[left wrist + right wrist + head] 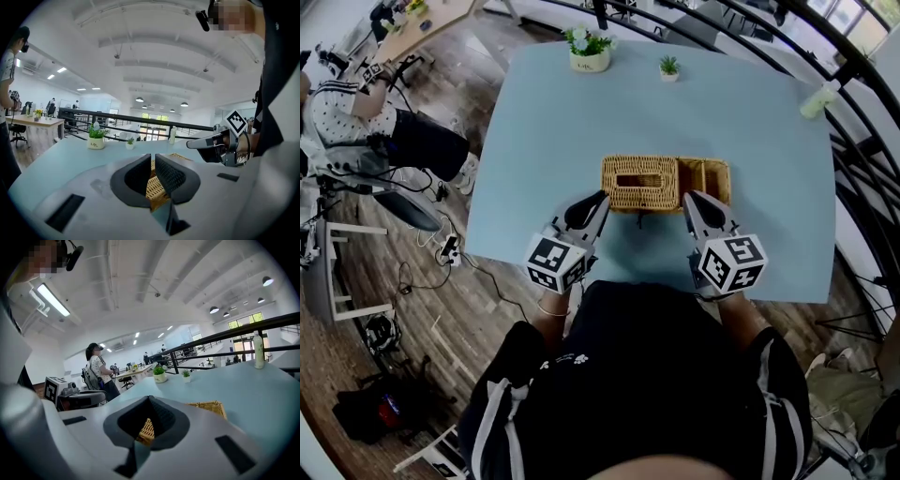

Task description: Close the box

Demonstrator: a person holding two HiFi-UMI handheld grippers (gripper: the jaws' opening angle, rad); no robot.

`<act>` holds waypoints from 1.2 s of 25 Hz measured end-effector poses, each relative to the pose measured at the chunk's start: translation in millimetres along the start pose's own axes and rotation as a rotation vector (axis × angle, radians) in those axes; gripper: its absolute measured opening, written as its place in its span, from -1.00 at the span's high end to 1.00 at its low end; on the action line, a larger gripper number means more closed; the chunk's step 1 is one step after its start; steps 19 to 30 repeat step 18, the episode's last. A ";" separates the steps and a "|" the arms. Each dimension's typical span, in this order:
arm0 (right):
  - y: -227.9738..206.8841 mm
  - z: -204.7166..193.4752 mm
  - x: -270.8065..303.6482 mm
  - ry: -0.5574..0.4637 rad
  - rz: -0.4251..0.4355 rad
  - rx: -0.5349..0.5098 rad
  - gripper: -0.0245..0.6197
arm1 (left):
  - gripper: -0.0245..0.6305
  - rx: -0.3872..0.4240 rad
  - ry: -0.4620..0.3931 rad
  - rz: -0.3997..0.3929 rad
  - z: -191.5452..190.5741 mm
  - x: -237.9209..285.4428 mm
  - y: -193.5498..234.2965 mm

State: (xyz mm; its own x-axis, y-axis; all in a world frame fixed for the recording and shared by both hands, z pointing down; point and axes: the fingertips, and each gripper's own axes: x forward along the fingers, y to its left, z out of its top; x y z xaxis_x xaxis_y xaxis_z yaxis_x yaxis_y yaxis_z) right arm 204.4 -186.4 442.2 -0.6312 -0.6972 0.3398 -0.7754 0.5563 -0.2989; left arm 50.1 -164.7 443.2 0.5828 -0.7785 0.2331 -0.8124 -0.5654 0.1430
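The woven wicker rectangular box (666, 183) sits near the middle of the pale blue desk's (553, 131) near edge, and its right end looks uncovered. The left gripper (598, 200) and right gripper (689, 199) meet its near side, each with its jaws drawn together and clamping nothing. A nudge could slide the light box. There is little room toward the near edge and plenty toward the white-potted green plant (589, 52) at the far edge.

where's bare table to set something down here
Bare: table left of the box; the wide band from box to the big plant and small plant; right of the box toward the bottle. Crowded: near edge, where the left gripper and right gripper meet the box.
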 end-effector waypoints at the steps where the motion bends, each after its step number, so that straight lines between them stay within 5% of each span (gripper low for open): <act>1: 0.5 0.0 -0.2 -0.001 -0.001 0.001 0.92 | 0.82 -0.001 0.002 -0.001 -0.3 -0.4 -0.2; 30: 2.2 0.1 1.5 0.003 0.010 0.010 0.92 | 0.82 -0.003 0.023 0.015 -3.4 -0.4 2.9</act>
